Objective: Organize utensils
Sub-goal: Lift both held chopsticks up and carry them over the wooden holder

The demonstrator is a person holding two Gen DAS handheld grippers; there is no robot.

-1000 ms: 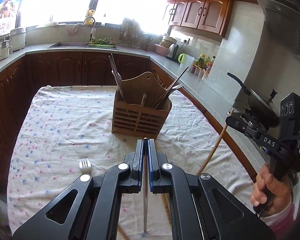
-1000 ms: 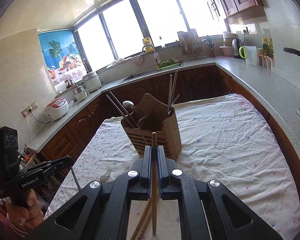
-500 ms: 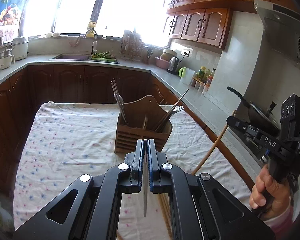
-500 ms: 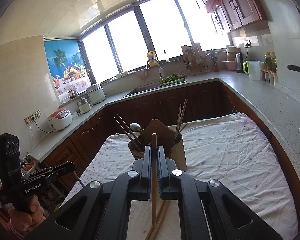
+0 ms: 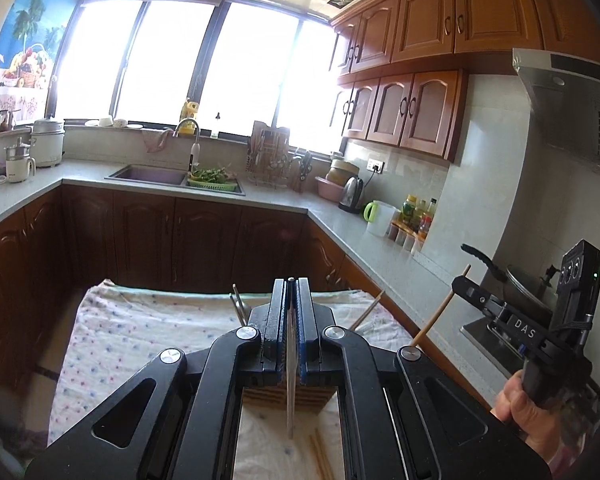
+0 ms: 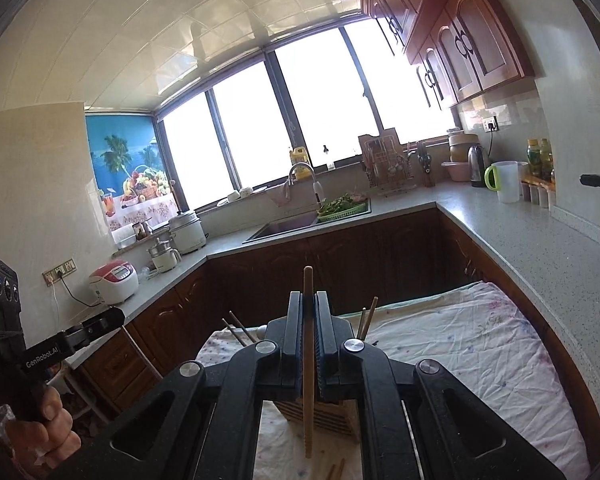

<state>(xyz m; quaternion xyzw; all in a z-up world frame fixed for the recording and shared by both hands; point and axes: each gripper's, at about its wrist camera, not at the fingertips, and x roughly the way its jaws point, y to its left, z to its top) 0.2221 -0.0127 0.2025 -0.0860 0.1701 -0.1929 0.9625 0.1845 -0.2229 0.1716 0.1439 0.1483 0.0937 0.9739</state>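
Observation:
My left gripper (image 5: 291, 286) is shut on a thin metal chopstick (image 5: 290, 400) that hangs down between the jaws. My right gripper (image 6: 309, 300) is shut on a wooden chopstick (image 6: 308, 360); it also shows at the right of the left wrist view (image 5: 440, 312). The slatted wooden utensil holder (image 6: 320, 414) stands on the cloth-covered table (image 6: 460, 352), mostly hidden behind the grippers, with stick tips (image 6: 368, 318) poking above it. It also shows low in the left wrist view (image 5: 284, 398). Loose wooden chopsticks (image 5: 320, 452) lie on the cloth below.
Kitchen counters wrap around the table, with a sink (image 5: 152, 174), kettle (image 5: 352, 194), rice cookers (image 6: 112, 280) and a pan (image 5: 528, 284) on the stove at right. Dark cabinets stand behind the table's far edge.
Both grippers have tilted upward and moved closer over the holder, each still gripping its chopstick. The holder has dropped to the bottom of both views and the fork is out of sight.

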